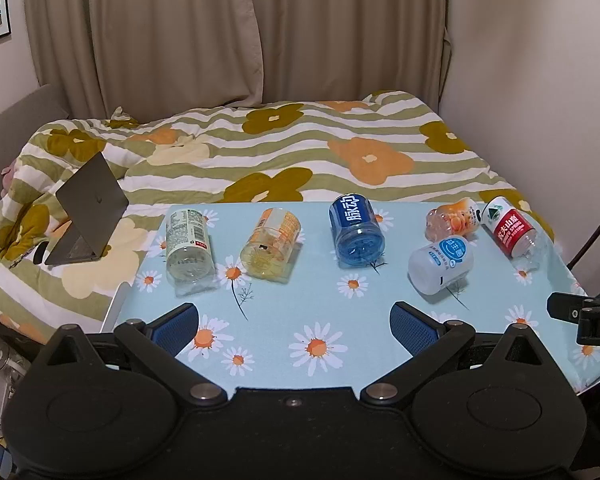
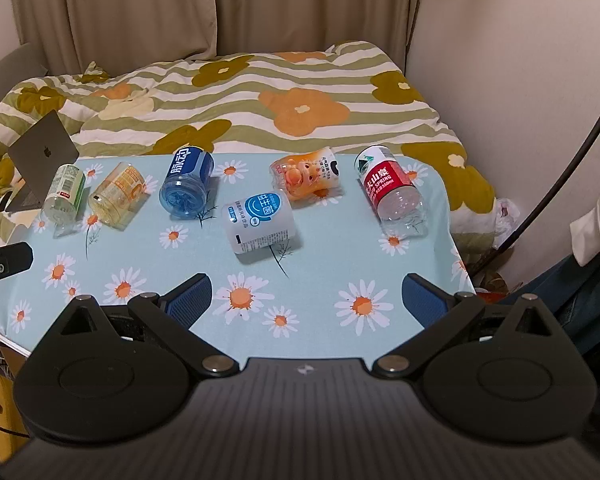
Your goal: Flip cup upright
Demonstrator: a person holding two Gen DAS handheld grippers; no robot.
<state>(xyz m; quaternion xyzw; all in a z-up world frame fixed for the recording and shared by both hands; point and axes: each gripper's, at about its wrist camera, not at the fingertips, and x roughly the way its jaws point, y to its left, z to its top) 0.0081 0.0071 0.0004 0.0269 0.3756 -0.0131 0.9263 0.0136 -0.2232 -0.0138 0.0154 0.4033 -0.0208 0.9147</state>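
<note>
Several cut-bottle cups lie on their sides on the daisy tablecloth (image 1: pixel 284 312): a green-label cup (image 1: pixel 189 246), a yellow cup (image 1: pixel 271 244), a blue cup (image 1: pixel 356 232), a white cup (image 1: pixel 441 264), an orange cup (image 1: pixel 452 219) and a red-label cup (image 1: pixel 512 232). In the right wrist view they are the green (image 2: pixel 65 194), yellow (image 2: pixel 117 194), blue (image 2: pixel 186 185), white (image 2: pixel 260 222), orange (image 2: pixel 306 178) and red (image 2: pixel 392 190) cups. My left gripper (image 1: pixel 294 326) is open and empty, near the table's front edge. My right gripper (image 2: pixel 306 300) is open and empty, in front of the white cup.
A bed with a floral striped quilt (image 1: pixel 260 148) lies behind the table. A half-open laptop (image 1: pixel 88 216) sits on the bed at the left. Curtains (image 1: pixel 180 28) hang at the back, a wall (image 1: pixel 540 80) stands at the right. A dark cable (image 2: pixel 560 184) runs along the right.
</note>
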